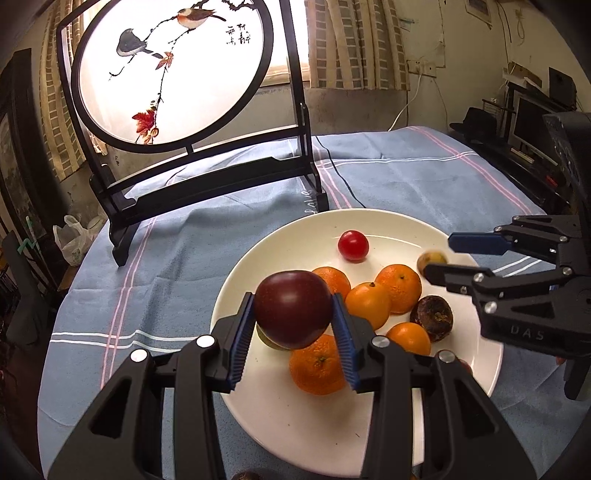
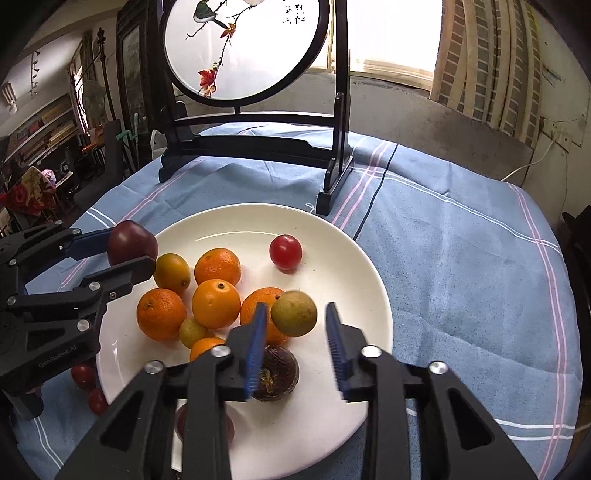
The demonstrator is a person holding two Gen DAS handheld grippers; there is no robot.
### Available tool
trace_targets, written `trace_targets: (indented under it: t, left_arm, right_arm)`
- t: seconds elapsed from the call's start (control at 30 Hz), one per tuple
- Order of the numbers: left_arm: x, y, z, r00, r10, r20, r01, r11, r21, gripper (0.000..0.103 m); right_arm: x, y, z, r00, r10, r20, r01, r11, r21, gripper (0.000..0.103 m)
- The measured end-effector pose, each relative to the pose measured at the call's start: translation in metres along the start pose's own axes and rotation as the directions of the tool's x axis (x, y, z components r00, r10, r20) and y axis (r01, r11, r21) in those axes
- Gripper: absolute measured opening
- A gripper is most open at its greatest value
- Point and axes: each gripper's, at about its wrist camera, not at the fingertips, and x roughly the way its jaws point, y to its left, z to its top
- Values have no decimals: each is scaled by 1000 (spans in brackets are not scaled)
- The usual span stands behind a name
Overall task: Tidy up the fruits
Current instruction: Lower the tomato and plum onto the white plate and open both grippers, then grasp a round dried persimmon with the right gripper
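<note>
Gripping a purple fruit (image 1: 293, 308) in our left gripper (image 1: 293, 325) over the plate's (image 1: 295, 424) near edge; our right gripper (image 2: 295, 347) gapes, a green fruit (image 2: 294, 313) loose between its pads above the oranges (image 2: 216, 303).

Blue striped tablecloth (image 1: 184, 266); round bird-painting screen (image 1: 173, 70) on black stand; curtained window (image 2: 391, 33) behind

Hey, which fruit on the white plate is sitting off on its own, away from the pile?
The small red tomato toward the plate's far side. It touches nothing, while the oranges and other fruit cluster together nearer the cameras.
</note>
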Motion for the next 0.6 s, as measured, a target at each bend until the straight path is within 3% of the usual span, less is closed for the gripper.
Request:
trace_targets:
  t: [0.1,0.17,0.27,0.33,0.43,0.6]
  left_arm:
    - [-1,3,-1,1000,0,5,0,1000,-8,43]
    - [-7,6,-2,1000,14,25,-14,1000,-9,51]
    - [-21,15,-4,999,15,41,-14,999,-31,52]
    - [-34,23,-7,998,19,56,-16,999,-46,55]
    - [-59,36,-20,996,28,89,-22,998,-63,65]
    - [-91,50,-54,997,13,79,-7,997,-72,67]
  right_arm:
    - [-9,0,-2,1000,12,20,-12,1000,9,61]
    - [-19,1,-4,999,17,29,-17,1000,13,61]
    - [-40,7,-13,999,37,39,-37,999,6,69]
    - [-59,16,-25,997,65,52,-63,998,-22,69]
    - [-86,35,-52,994,95,57,-89,991,-98,69]
    - [-105,75,-108,994,107,-6,-104,946,-307,68]
